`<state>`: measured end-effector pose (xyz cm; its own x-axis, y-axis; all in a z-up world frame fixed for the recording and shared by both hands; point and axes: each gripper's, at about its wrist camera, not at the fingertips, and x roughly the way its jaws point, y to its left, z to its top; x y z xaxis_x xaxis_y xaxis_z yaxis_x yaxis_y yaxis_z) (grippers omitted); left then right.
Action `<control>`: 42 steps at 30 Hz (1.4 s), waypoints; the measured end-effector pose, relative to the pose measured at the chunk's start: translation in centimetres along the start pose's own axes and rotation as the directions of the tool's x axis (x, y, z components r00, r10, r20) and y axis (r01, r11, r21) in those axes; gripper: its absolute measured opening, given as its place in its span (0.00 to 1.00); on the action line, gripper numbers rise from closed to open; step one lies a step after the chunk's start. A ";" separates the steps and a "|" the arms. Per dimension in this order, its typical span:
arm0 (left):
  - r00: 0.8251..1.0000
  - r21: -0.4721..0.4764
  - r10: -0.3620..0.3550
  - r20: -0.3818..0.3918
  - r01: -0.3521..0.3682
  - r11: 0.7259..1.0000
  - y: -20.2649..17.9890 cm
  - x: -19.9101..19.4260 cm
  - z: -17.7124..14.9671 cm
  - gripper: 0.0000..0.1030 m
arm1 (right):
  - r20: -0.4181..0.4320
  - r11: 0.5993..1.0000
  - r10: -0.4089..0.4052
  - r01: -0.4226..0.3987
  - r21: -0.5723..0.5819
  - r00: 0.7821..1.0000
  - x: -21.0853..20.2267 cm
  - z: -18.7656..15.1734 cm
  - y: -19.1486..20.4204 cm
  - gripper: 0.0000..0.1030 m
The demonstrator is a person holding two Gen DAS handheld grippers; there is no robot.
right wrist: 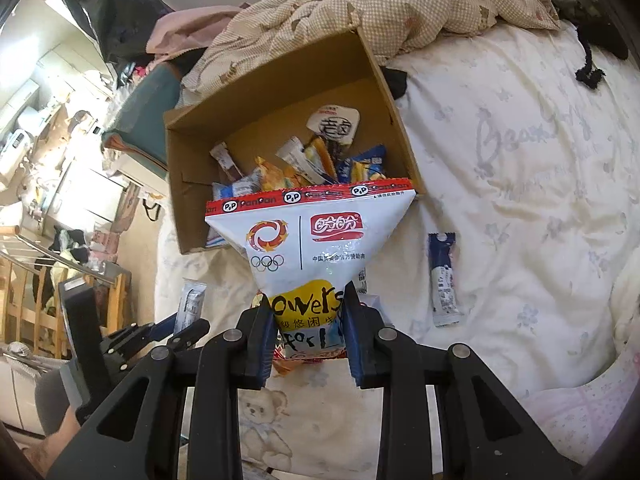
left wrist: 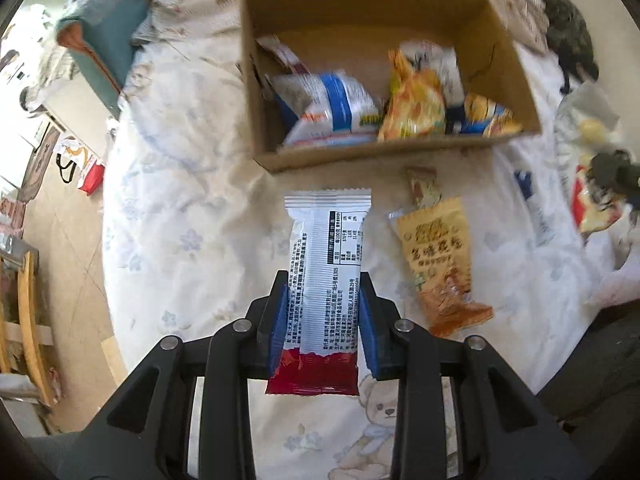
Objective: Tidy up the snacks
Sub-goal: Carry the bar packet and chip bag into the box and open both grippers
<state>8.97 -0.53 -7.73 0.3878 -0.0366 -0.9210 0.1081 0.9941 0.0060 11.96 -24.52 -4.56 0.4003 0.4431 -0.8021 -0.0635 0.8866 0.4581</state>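
Nearest to us, our left gripper pinches a long white snack bar wrapper with a red end between its blue pads, the pack held lengthwise along the fingers and lifted clear of the floral bedsheet. In the right wrist view, our right gripper is clamped on the lower part of a white Panpan chip bag with a red top seal; the bag fans out wide above the fingers and hides the near wall of the box behind it.

Just beyond the left gripper, on the sheet, an orange-brown snack packet lies flat to the right of the held bar, with a smaller packet touching its far end. Off to the right in the other view, a dark blue and white stick pack lies alone on the sheet, well apart from the box.

Farther on sits the open cardboard box, resting on the bed. Inside it we see a blue and white bag, a yellow-orange bag beside it, and several more packets piled against the near wall. Beyond the box lies a crumpled checked quilt.
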 end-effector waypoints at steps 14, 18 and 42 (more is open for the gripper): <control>0.973 -0.115 0.008 0.230 0.019 0.993 1.9 -5.0 4.5 0.27 | 0.159 0.998 0.056 -0.055 -0.008 0.986 -2.0 2.7 1.3 0.30; 0.969 -0.105 0.011 0.245 0.015 0.994 1.9 -4.8 5.9 0.27 | 0.191 0.998 0.055 -0.049 -0.032 0.980 -2.0 4.3 1.8 0.30; 0.926 -0.078 0.021 0.377 0.009 0.997 1.8 -1.9 16.7 0.27 | 0.225 0.994 -0.061 0.079 -0.071 0.972 3.6 12.6 1.2 0.30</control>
<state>23.74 -0.36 0.54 0.7061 -0.0515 -0.7062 0.0398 0.9987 -0.0330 24.83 -23.56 -2.04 0.5990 0.3468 -0.7217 -0.0962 0.9260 0.3651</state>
